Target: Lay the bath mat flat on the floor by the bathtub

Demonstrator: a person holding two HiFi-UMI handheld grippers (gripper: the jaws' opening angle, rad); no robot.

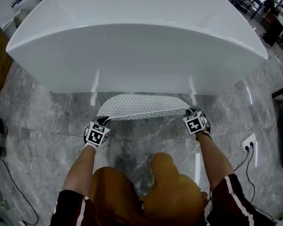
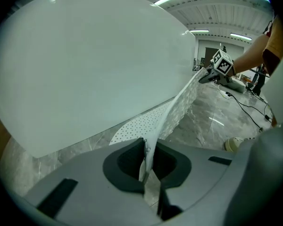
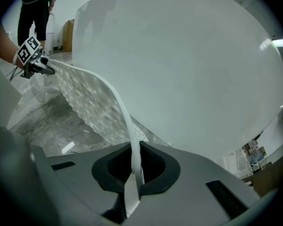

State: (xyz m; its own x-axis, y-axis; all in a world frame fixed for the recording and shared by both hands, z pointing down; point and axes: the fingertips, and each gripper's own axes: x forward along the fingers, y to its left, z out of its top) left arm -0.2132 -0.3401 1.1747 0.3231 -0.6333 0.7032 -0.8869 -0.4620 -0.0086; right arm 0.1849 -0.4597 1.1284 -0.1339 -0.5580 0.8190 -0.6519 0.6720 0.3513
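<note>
One white bath mat (image 1: 140, 106), dotted all over with small holes, hangs between two tools just in front of one large white bathtub (image 1: 132, 46). The left tool (image 1: 104, 120) grips the mat's near left corner and the right tool (image 1: 188, 112) grips its near right corner, so the near edge is stretched between them above the grey marble floor (image 1: 37, 126). From that edge the mat bows away and down toward the foot of the tub; I cannot tell whether its far edge touches the floor.

In the left gripper view the left tool (image 2: 148, 166) has its two jaws closed on the thin edge of the mat (image 2: 146, 126). The sheet runs from there to the right tool (image 2: 205, 76), with the tub wall (image 2: 85, 65) beside it.

In the right gripper view the right tool (image 3: 134, 173) is likewise clamped on the mat (image 3: 85, 98). The mat curves off to the left tool (image 3: 47, 70) along the tub (image 3: 188, 65).

Two bare forearms (image 1: 80, 171) reach down to the tools. On the floor at the right sits one white socket box (image 1: 250, 142) with black cables (image 1: 249, 173) leading from it. At the left edge one dark shoe (image 1: 0, 126) shows.
</note>
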